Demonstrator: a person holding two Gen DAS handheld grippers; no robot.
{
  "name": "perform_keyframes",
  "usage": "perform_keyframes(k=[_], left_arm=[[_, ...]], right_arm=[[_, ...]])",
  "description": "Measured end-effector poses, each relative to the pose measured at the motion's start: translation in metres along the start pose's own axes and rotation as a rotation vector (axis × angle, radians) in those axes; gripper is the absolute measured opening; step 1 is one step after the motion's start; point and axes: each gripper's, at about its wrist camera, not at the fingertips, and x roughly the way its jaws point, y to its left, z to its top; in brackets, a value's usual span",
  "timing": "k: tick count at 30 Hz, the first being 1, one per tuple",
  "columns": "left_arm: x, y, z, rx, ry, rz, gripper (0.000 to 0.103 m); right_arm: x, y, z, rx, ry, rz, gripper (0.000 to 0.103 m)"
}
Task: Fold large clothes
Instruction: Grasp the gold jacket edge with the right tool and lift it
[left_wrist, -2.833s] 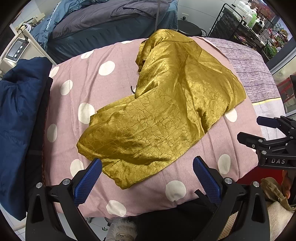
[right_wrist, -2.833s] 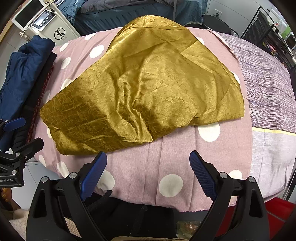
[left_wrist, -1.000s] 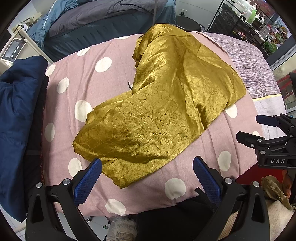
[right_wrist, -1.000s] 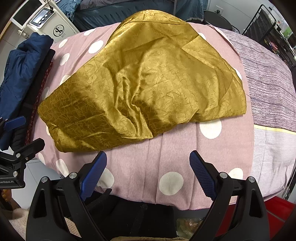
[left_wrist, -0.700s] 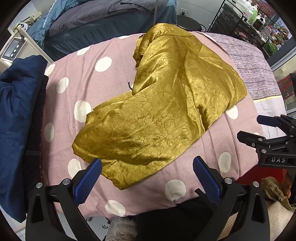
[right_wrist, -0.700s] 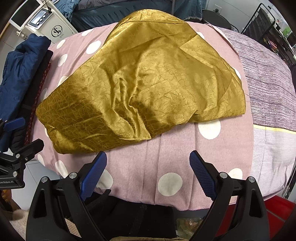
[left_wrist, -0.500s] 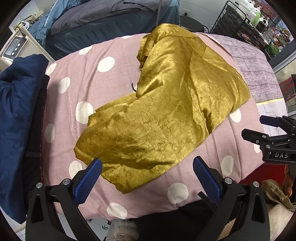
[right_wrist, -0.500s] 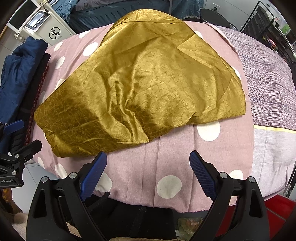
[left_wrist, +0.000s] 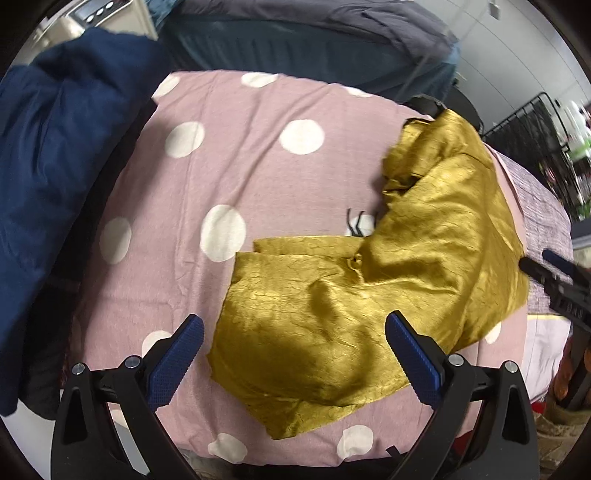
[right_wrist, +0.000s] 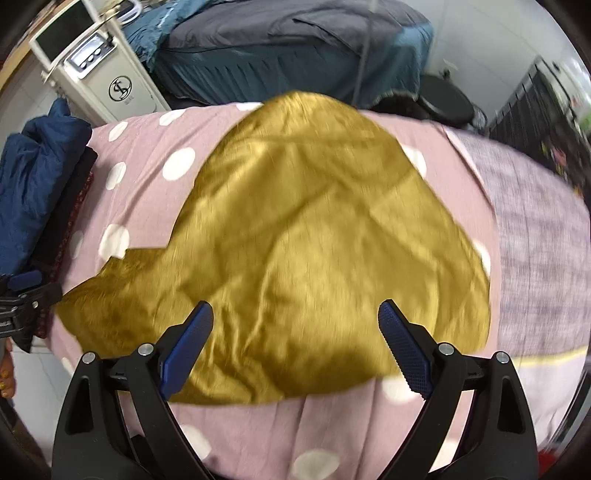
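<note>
Now both grippers, left gripper (left_wrist: 293, 363) and right gripper (right_wrist: 295, 349), are closing in over the garment's (right_wrist: 314, 236) near hem on the spotted cover (left_wrist: 236, 158); fingers spread, empty; a first grasp looks imminent.

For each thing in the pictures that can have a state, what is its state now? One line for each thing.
Gold garment: spread loosely on the cover, wrinkled, not folded, not gripped.
Left gripper: open, empty, over the garment's near edge.
Right gripper: open, empty, over the garment's near edge.
Polka-dot cover: laid flat, slightly creased.
Navy clothes: piled at the left side.
</note>
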Motion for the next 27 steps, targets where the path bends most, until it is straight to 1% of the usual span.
perform_keyframes(k=[1,3,5,7,9,11,13,14,15,17,18,19,20,21,23,26,27], left_arm=[[0.003,0.003,0.000,-0.010,0.011,0.003,0.096],[0.009,0.007,-0.003,-0.019,0.029,0.009,0.097],[0.015,0.012,-0.009,-0.033,0.052,0.018,0.097],[0.021,0.017,-0.015,-0.054,0.079,0.023,0.097],[0.028,0.021,-0.020,-0.078,0.108,0.022,0.097],[0.032,0.025,-0.022,-0.094,0.127,0.018,0.097],[0.034,0.027,-0.020,-0.099,0.135,0.019,0.097],[0.035,0.027,-0.018,-0.097,0.134,0.023,0.097],[0.035,0.027,-0.016,-0.093,0.131,0.026,0.096],[0.036,0.024,-0.011,-0.085,0.121,0.026,0.096],[0.036,0.022,-0.008,-0.081,0.118,0.024,0.096],[0.037,0.019,-0.004,-0.070,0.113,0.017,0.096],[0.037,0.015,-0.001,-0.060,0.110,0.013,0.096],[0.037,0.011,0.003,-0.045,0.106,0.007,0.096],[0.034,0.000,0.013,-0.002,0.082,-0.010,0.096],[0.024,-0.014,0.027,0.054,0.031,-0.026,0.096],[0.020,-0.018,0.032,0.071,0.016,-0.031,0.096]], right_arm=[[0.009,0.002,0.015,-0.025,-0.013,-0.013,0.090],[0.025,0.001,0.038,-0.035,-0.014,-0.006,0.090],[0.044,-0.002,0.061,-0.007,0.016,0.030,0.090],[0.064,-0.003,0.080,0.048,0.031,0.092,0.090],[0.083,0.003,0.092,0.067,0.058,0.127,0.090],[0.107,0.017,0.095,0.058,0.114,0.144,0.090],[0.125,0.030,0.091,0.040,0.130,0.113,0.090],[0.127,0.035,0.088,0.023,0.117,0.095,0.086],[0.125,0.038,0.084,0.003,0.087,0.077,0.080],[0.116,0.042,0.077,-0.037,0.038,0.060,0.052],[0.109,0.040,0.073,-0.056,0.010,0.061,0.045],[0.104,0.034,0.069,-0.063,-0.010,0.068,0.027],[0.091,0.027,0.063,-0.066,-0.044,0.079,0.014],[0.081,0.019,0.058,-0.059,-0.070,0.083,0.011],[0.054,-0.004,0.045,-0.014,-0.124,0.051,0.007],[0.021,-0.039,0.020,0.084,-0.160,0.009,0.005],[0.010,-0.053,0.008,0.130,-0.166,-0.003,0.005]])
